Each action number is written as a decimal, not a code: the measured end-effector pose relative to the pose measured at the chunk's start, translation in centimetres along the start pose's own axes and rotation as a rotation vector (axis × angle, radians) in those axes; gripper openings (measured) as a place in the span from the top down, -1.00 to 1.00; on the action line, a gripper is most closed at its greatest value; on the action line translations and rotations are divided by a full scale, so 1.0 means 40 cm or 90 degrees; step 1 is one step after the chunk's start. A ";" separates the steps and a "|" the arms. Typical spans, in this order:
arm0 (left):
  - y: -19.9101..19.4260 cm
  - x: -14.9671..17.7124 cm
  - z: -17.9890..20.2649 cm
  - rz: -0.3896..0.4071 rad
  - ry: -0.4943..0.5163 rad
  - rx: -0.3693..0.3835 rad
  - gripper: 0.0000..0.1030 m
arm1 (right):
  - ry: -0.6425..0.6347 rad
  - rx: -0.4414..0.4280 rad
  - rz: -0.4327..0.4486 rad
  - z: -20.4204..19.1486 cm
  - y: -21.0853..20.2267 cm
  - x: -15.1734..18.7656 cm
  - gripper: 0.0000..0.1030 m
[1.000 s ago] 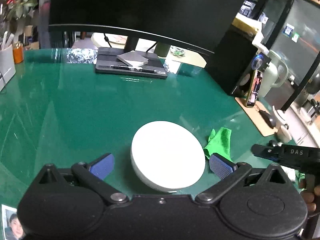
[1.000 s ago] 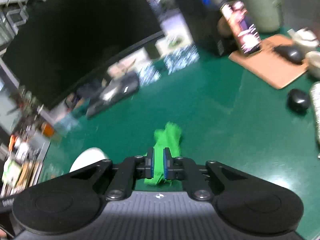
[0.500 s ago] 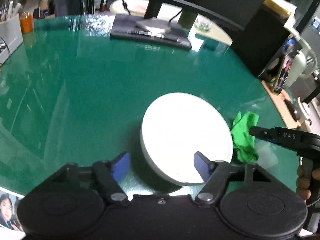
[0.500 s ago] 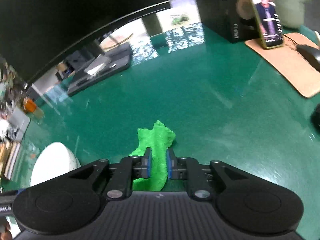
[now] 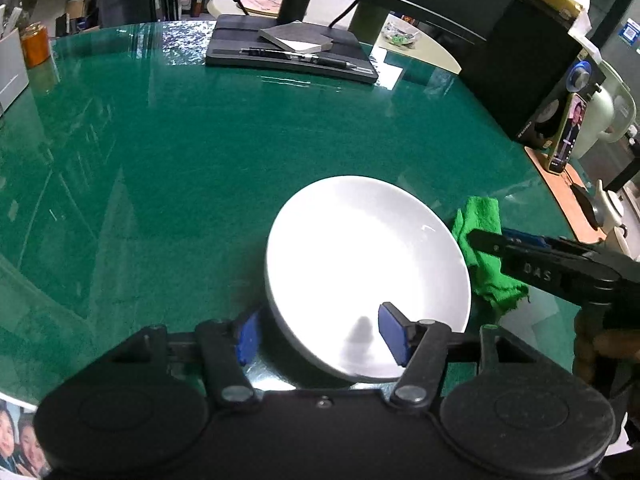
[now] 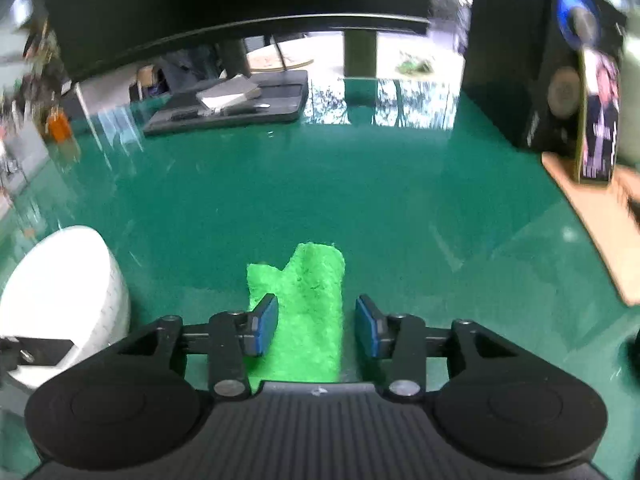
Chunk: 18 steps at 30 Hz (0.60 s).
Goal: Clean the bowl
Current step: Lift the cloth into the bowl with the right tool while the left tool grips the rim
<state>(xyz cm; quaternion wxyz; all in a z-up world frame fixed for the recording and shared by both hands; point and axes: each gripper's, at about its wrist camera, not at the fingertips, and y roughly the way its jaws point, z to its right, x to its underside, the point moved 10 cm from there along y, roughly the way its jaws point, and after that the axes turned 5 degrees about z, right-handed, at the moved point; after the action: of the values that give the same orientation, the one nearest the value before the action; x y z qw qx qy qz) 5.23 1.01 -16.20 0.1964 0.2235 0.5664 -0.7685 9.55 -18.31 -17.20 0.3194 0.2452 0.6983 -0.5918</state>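
Observation:
A white bowl (image 5: 360, 256) sits on the green table (image 5: 160, 160), tipped so its inside faces me. My left gripper (image 5: 320, 336) is shut on its near rim, one pad against the outer wall and the other inside. A crumpled green cloth (image 5: 480, 216) lies just right of the bowl. In the right wrist view the cloth (image 6: 312, 300) lies between the blue pads of my right gripper (image 6: 316, 324). Those jaws stand apart and are closing, and the right pad is clear of the cloth. The bowl (image 6: 60, 288) shows at that view's left edge.
A monitor stand base (image 5: 292, 52) with a notebook and pen sits at the table's back. An orange jar (image 5: 36, 44) is far left. A black speaker (image 5: 520, 68), a propped phone (image 5: 568, 136) and a brown mat (image 5: 580, 200) line the right side.
My left gripper came down and narrowed onto the bowl's near rim, and the bowl now shows its inside. My right gripper rolled level and its pads parted from the pinched cloth.

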 end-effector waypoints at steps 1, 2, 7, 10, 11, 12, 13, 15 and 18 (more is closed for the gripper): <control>0.000 0.000 0.002 -0.001 0.004 -0.001 -0.17 | 0.012 -0.001 -0.010 -0.002 0.003 -0.006 0.85; 0.001 -0.001 0.003 -0.001 0.006 -0.002 -0.19 | 0.014 -0.001 -0.014 0.000 0.006 -0.012 0.86; -0.002 0.002 0.006 0.006 0.007 -0.003 -0.09 | 0.120 -0.150 -0.019 -0.044 -0.012 -0.110 0.86; -0.005 -0.001 -0.010 0.012 -0.003 -0.026 0.48 | 0.144 -0.245 -0.039 -0.095 0.004 -0.185 0.85; -0.005 -0.002 -0.016 0.014 -0.017 -0.019 0.54 | 0.139 -0.258 -0.043 -0.109 0.008 -0.198 0.85; -0.006 -0.002 -0.022 0.016 -0.032 -0.011 0.58 | 0.117 -0.277 -0.048 -0.139 0.020 -0.223 0.85; -0.007 -0.003 -0.028 0.017 -0.046 -0.006 0.61 | 0.089 -0.296 -0.053 -0.174 0.033 -0.243 0.85; -0.008 -0.003 -0.031 0.017 -0.053 -0.004 0.61 | 0.048 -0.323 -0.061 -0.228 0.051 -0.259 0.85; -0.011 -0.002 -0.026 0.017 -0.046 -0.011 0.61 | -0.018 -0.365 -0.090 -0.316 0.065 -0.256 0.85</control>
<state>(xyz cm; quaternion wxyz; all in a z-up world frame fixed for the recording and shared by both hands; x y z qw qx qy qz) 5.19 2.12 -16.08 0.2288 0.2014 0.5629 -0.7683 16.36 -5.07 -10.21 0.3434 0.0874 0.8480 -0.3942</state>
